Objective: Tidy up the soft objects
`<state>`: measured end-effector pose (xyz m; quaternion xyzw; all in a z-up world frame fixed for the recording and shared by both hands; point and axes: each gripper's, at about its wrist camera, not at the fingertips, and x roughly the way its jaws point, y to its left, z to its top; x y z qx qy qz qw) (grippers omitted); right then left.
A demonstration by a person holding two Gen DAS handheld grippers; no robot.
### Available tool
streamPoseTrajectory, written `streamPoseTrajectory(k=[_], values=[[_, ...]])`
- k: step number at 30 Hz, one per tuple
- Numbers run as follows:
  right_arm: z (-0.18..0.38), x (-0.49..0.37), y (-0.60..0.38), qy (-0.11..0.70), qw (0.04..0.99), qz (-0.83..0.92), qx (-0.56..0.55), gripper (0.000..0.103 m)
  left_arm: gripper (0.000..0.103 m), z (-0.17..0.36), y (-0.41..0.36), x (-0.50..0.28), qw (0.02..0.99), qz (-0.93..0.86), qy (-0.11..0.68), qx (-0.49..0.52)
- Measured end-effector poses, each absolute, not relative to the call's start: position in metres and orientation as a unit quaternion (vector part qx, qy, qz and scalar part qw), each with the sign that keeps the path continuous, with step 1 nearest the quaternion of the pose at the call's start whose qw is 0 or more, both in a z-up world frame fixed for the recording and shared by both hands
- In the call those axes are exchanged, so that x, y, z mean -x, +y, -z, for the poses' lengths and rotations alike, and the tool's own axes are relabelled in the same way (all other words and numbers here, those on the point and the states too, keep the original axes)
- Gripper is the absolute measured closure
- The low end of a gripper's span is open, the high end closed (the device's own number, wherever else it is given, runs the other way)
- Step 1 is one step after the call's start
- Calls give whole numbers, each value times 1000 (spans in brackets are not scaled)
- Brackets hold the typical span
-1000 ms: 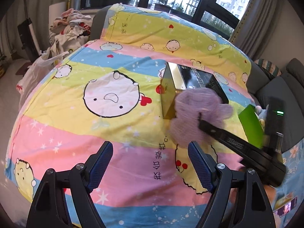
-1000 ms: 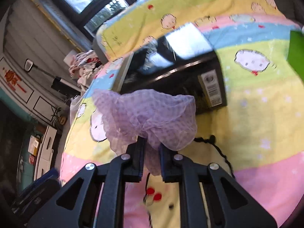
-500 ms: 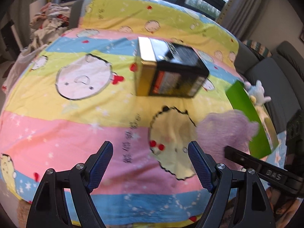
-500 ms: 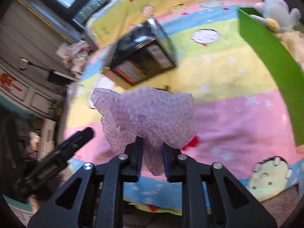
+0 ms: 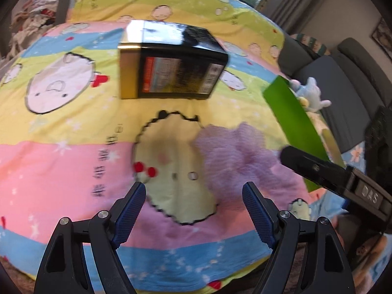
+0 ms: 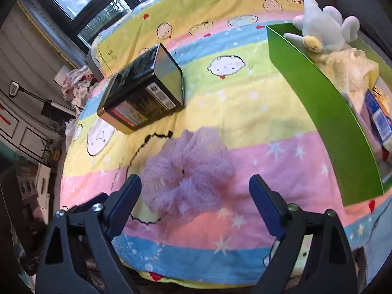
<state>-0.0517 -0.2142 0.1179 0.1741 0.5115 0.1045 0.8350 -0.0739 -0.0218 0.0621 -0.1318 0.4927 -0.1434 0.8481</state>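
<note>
Off to my right gripper's (image 6: 195, 191) right stands the green box (image 6: 318, 112). The purple scrunchie (image 6: 188, 169) lies loose on the bedspread (image 6: 257, 112) just ahead between its opening jaws, nearer than my empty, wide-open left gripper (image 5: 193, 198).

The right gripper (image 6: 195, 191) pointed steeply downward, its jaws opening and already spread wide, the blue pads (image 6: 264, 205) pressing on nothing. In the left wrist view one of its black fingers reached in from the right edge, ahead of the left claw and to its right. The left gripper (image 5: 194, 205) also tilted downward, jaws wide apart and holding nothing.
</note>
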Motion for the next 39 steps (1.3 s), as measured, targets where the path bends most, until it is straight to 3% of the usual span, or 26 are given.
streamPoseTrajectory(k=[5, 8, 10, 12, 13, 16, 18, 20, 23, 39], values=[[-100, 39, -213, 521, 823, -115, -194, 13, 22, -53, -41, 69, 845, 163, 496, 120], [-87, 33, -210, 532, 816, -117, -194, 13, 36, -45, -50, 64, 841, 168, 502, 116], [-77, 30, -208, 541, 808, -123, -197, 18, 38, -37, -54, 60, 831, 178, 512, 125], [-71, 28, -206, 545, 804, -131, -199, 24, 49, -29, -58, 58, 823, 192, 517, 138], [-71, 28, -205, 542, 807, -131, -196, 25, 49, -26, -60, 58, 823, 190, 517, 138], [-70, 28, -204, 541, 806, -138, -197, 40, 51, -27, -63, 58, 834, 194, 498, 137], [-68, 28, -203, 541, 803, -146, -200, 59, 62, -27, -63, 57, 838, 193, 492, 136], [-64, 28, -201, 546, 794, -165, -209, 70, 68, -28, -63, 56, 839, 198, 488, 139], [-63, 30, -200, 539, 793, -174, -226, 73, 74, -30, -63, 58, 837, 213, 482, 147], [-125, 61, -197, 457, 844, -182, -215, 74, 74, -87, -77, 87, 881, 234, 404, 82]])
